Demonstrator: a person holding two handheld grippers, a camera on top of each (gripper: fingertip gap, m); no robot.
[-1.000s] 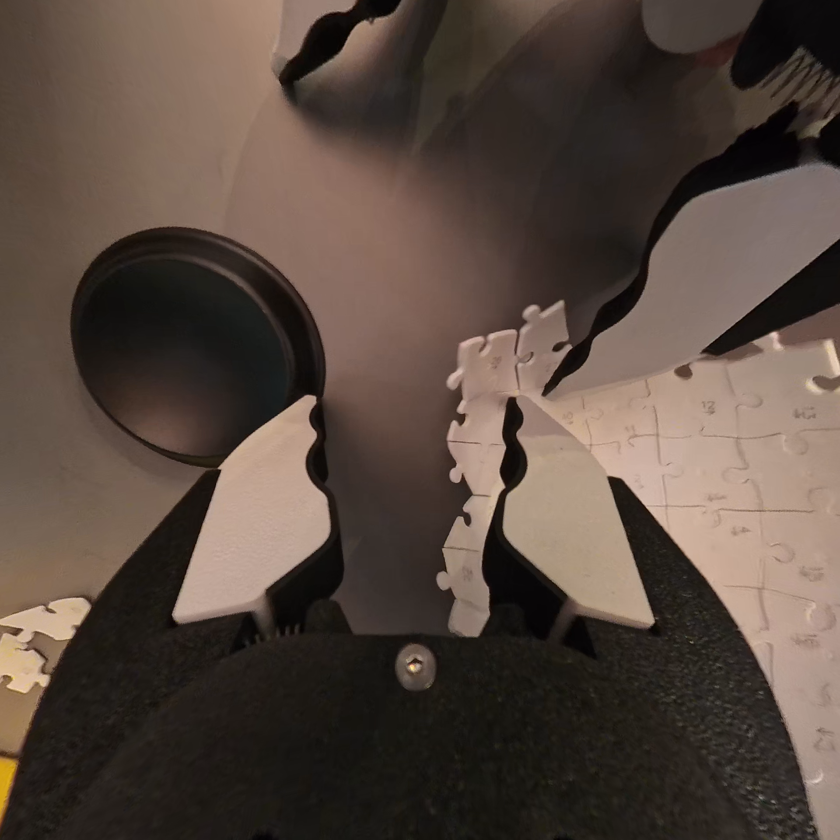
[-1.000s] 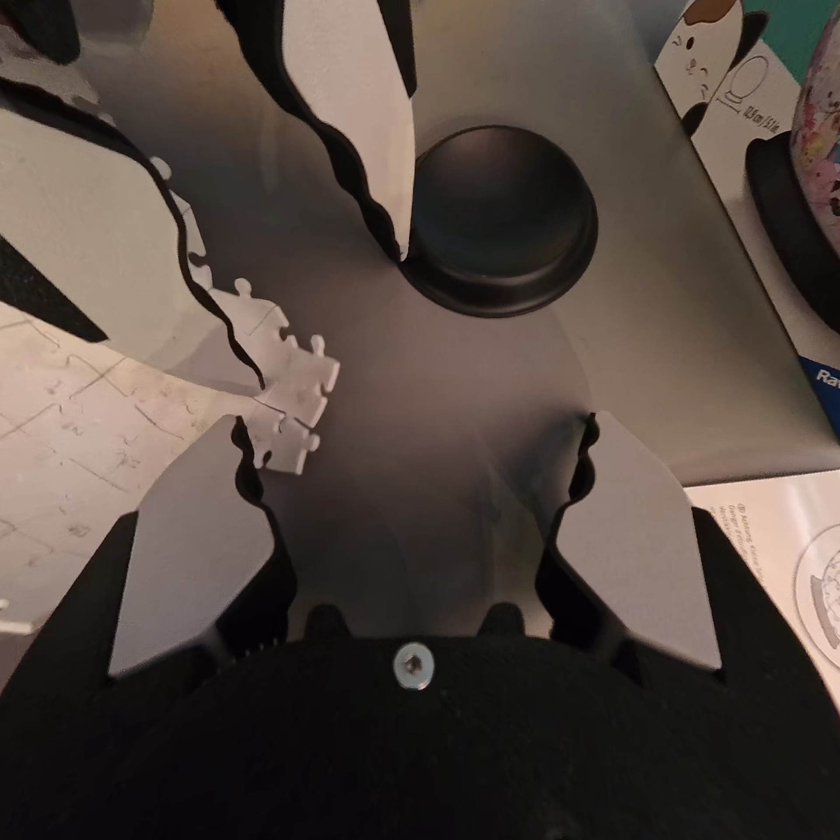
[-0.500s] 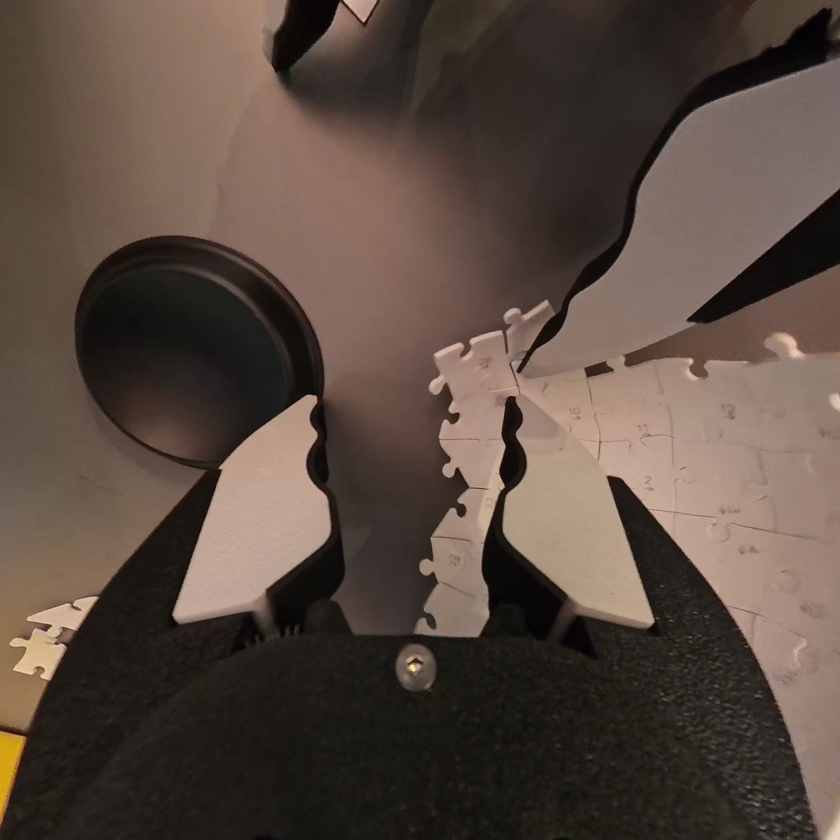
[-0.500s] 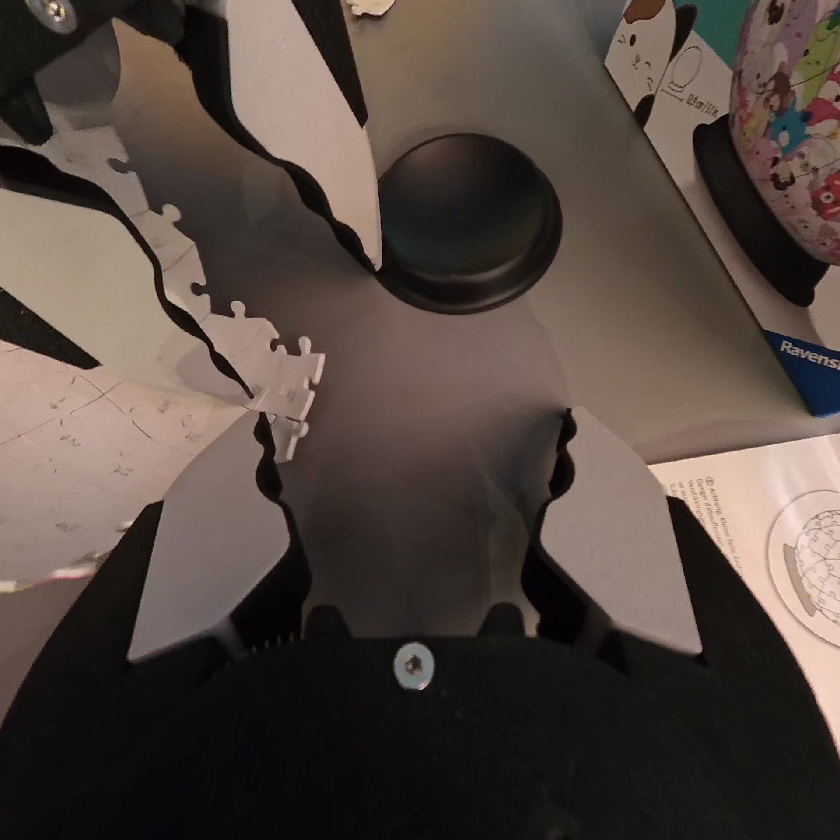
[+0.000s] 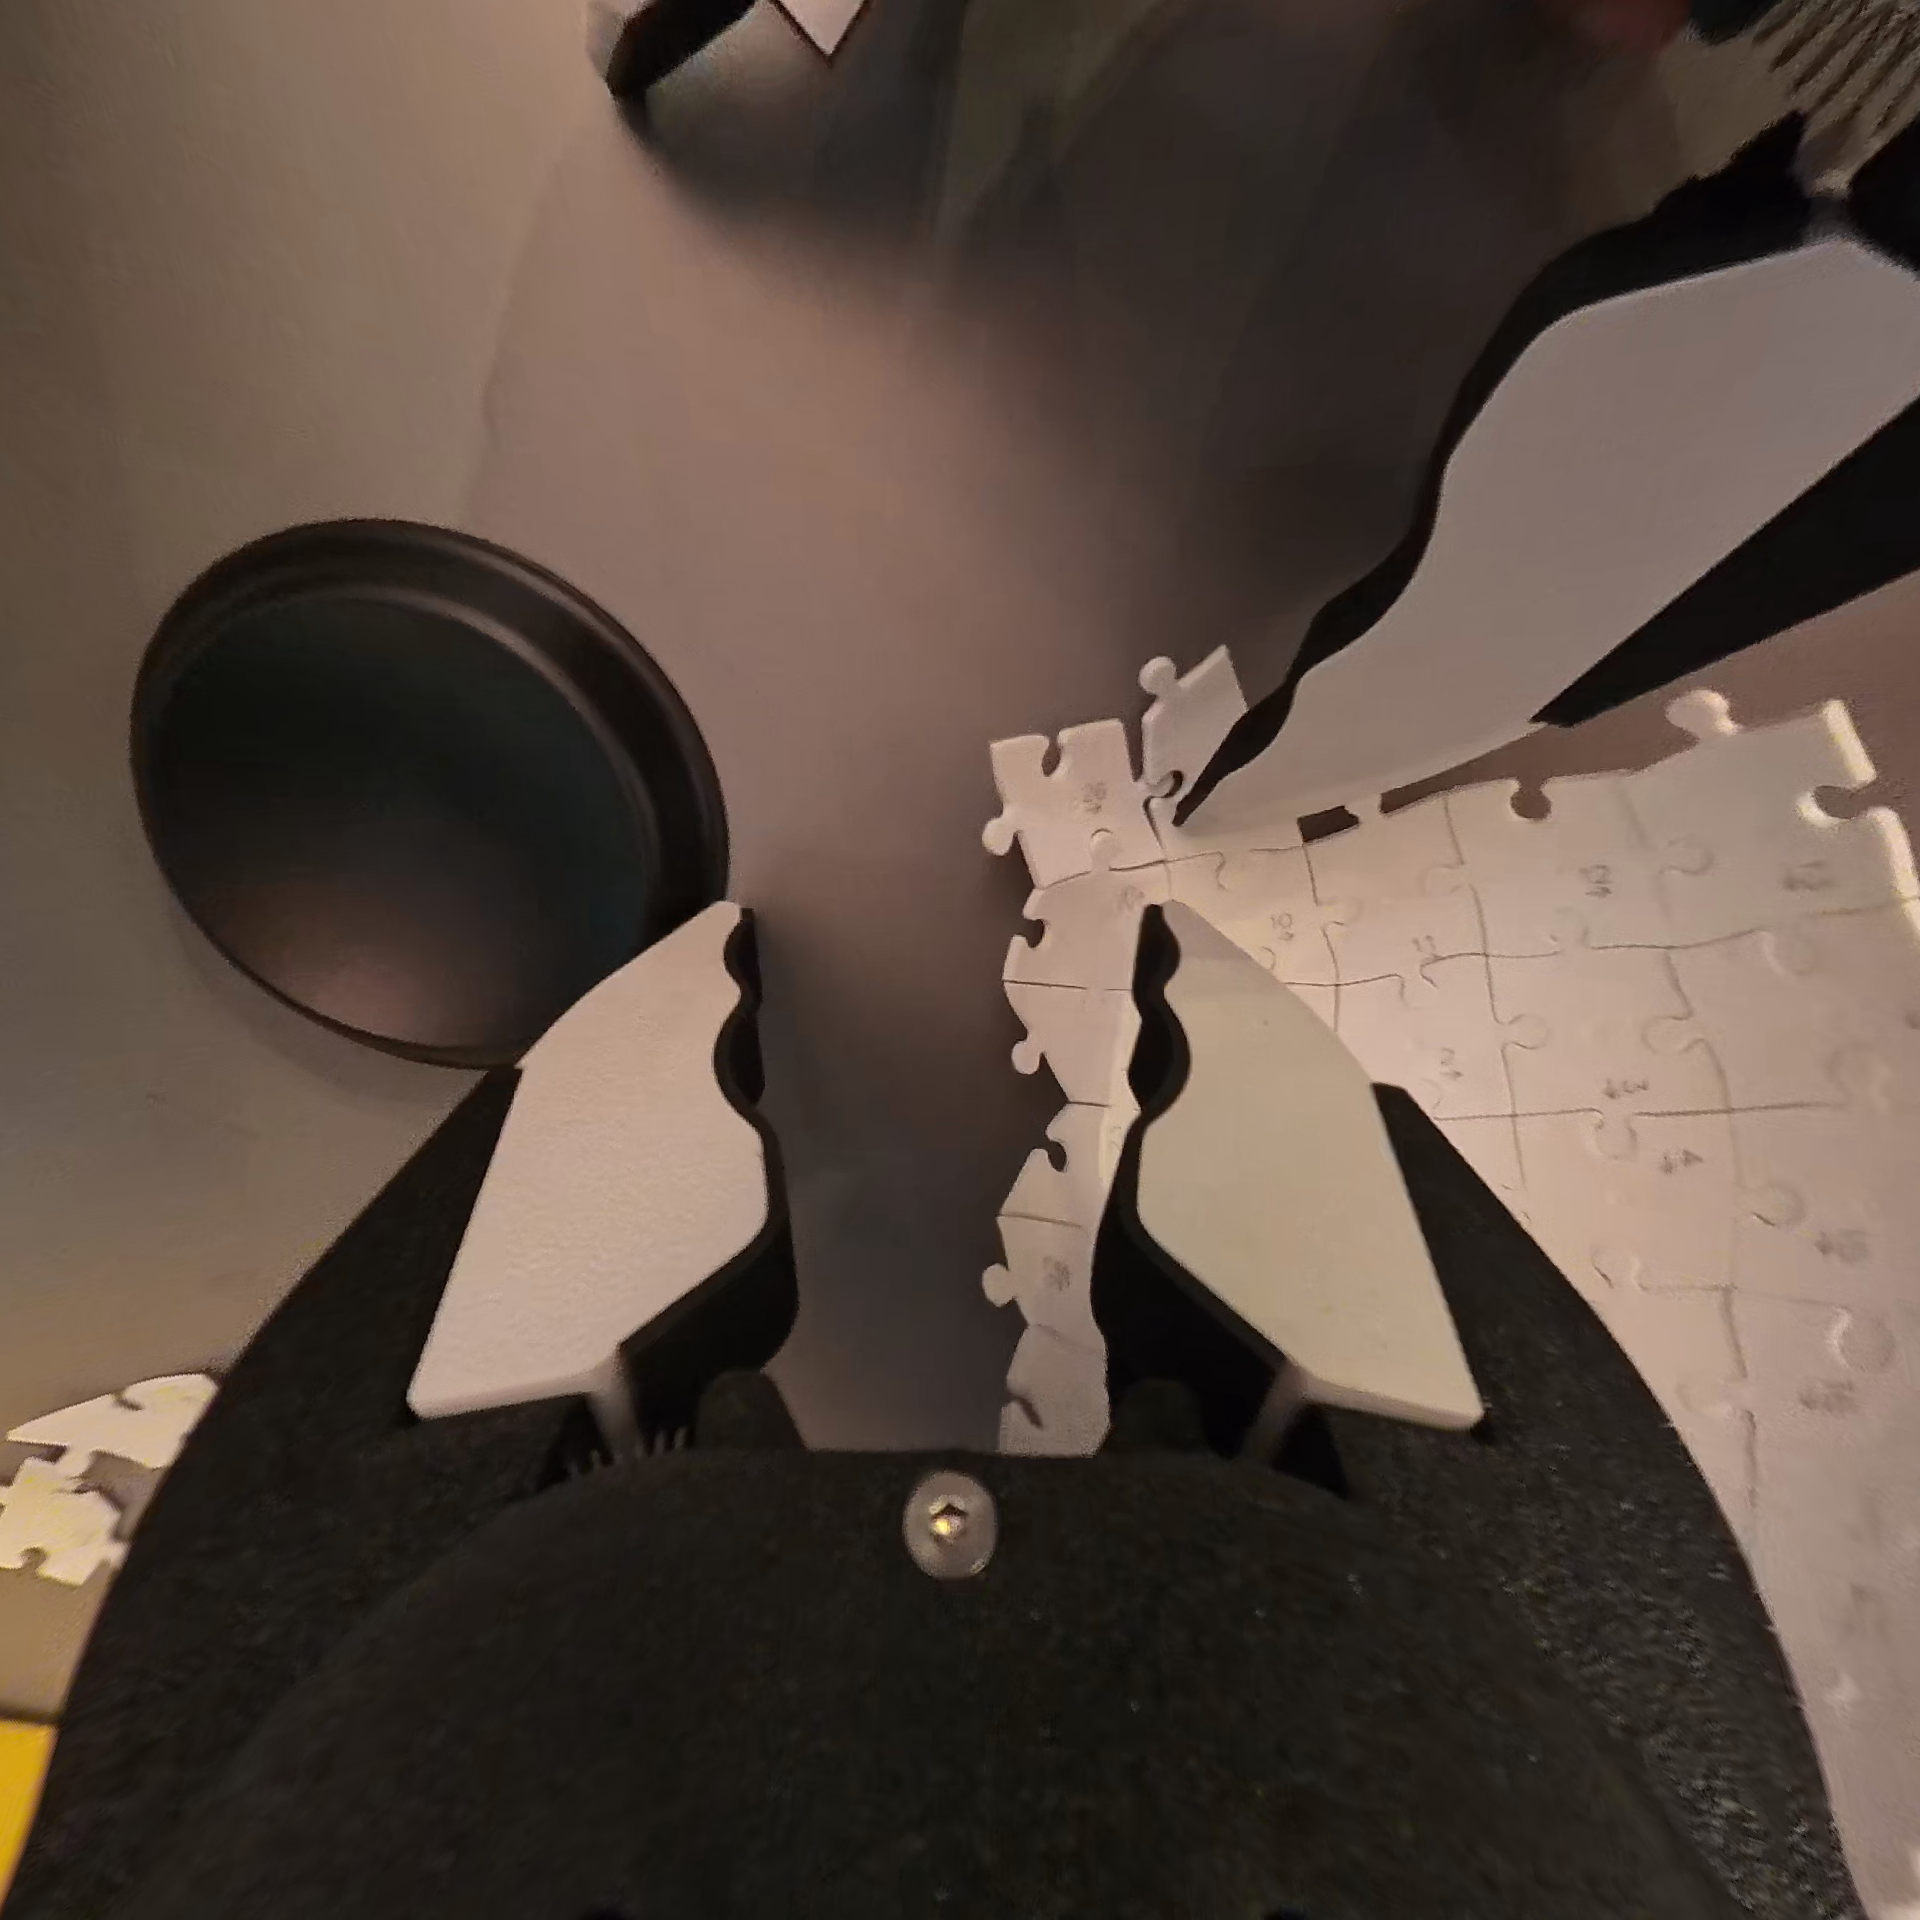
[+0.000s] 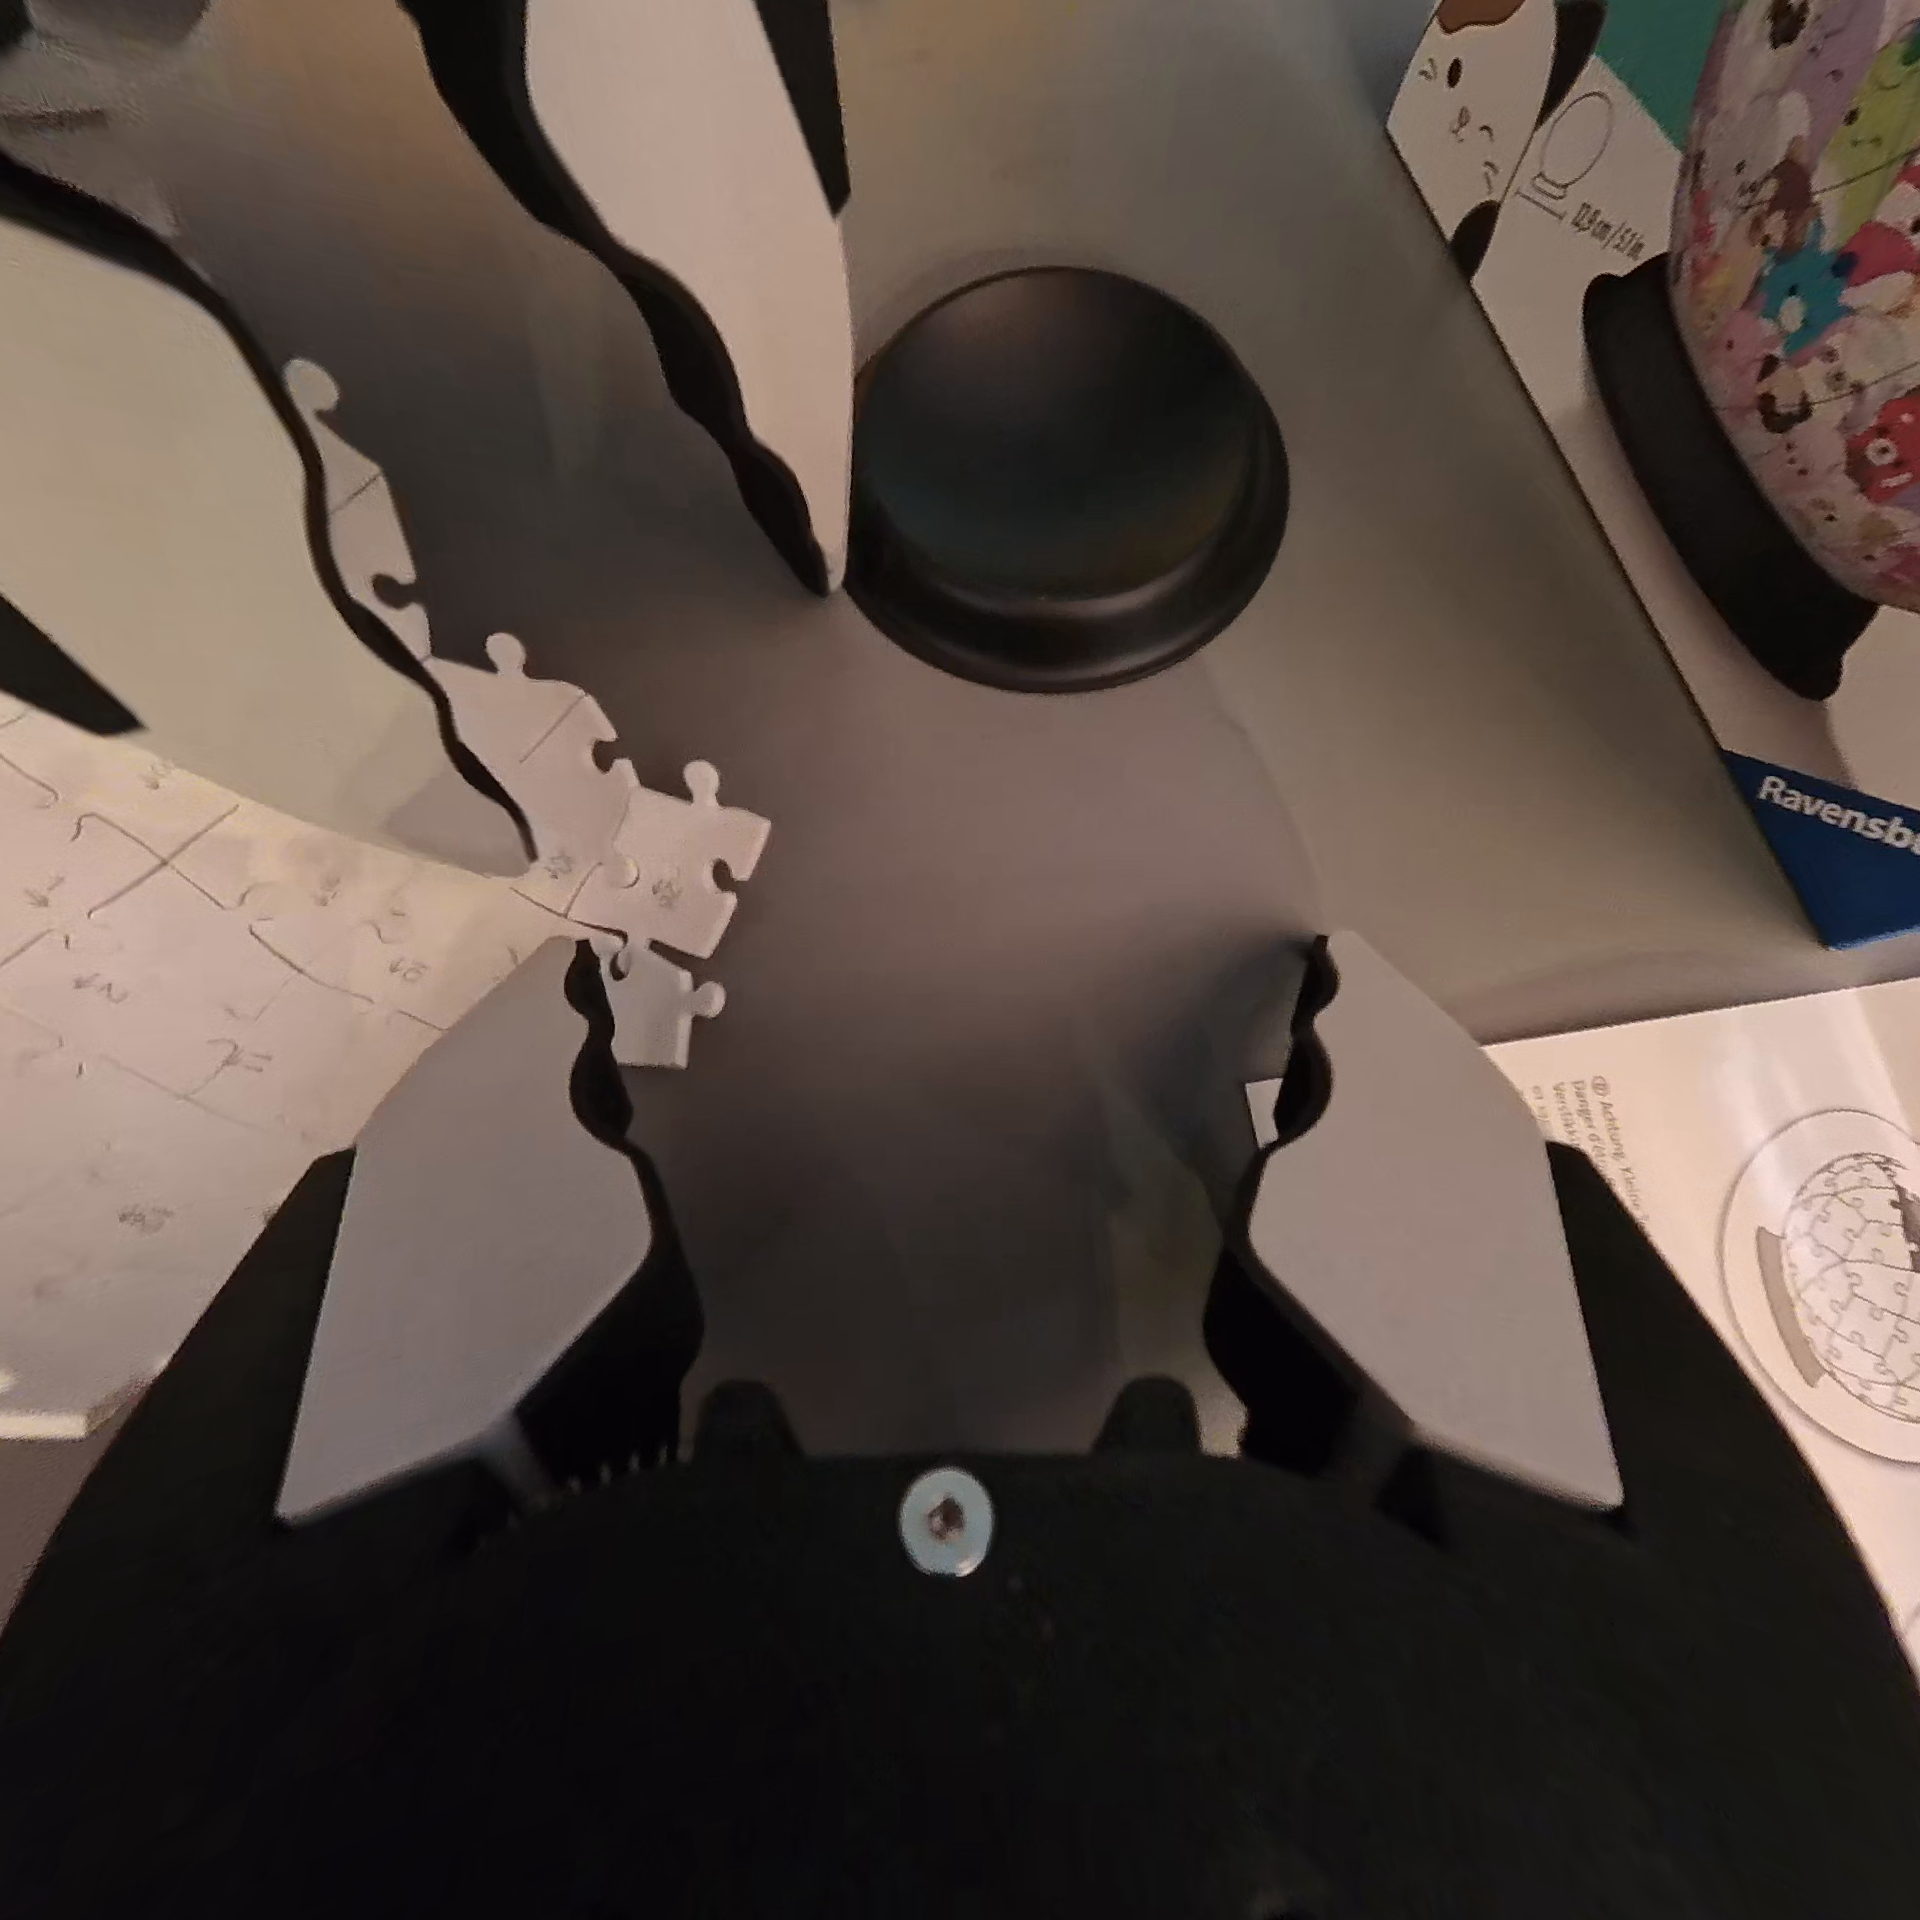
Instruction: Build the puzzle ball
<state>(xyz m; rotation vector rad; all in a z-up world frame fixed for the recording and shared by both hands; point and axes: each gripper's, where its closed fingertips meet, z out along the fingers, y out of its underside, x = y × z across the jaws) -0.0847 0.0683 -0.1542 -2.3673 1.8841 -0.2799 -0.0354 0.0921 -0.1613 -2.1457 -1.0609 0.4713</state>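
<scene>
Curved white sheet of joined puzzle pieces [image 5: 1621,1039]: runs off right edge in left wrist view, off left edge in right wrist view [image 6: 187,997]; small marks on the pieces too blurred to tell. Its rim partly hidden behind a white fingertip [image 5: 1226,1039] of the left gripper.

Loose white puzzle pieces [image 5: 73,1475] at lower left: blurred, cut by edge.

Colourful printed cardboard box [image 6: 1704,343]: cropped at the right edge.

White paper instruction leaflet [image 6: 1714,1216]: partly hidden by the black gripper body, cut by the edge.
</scene>
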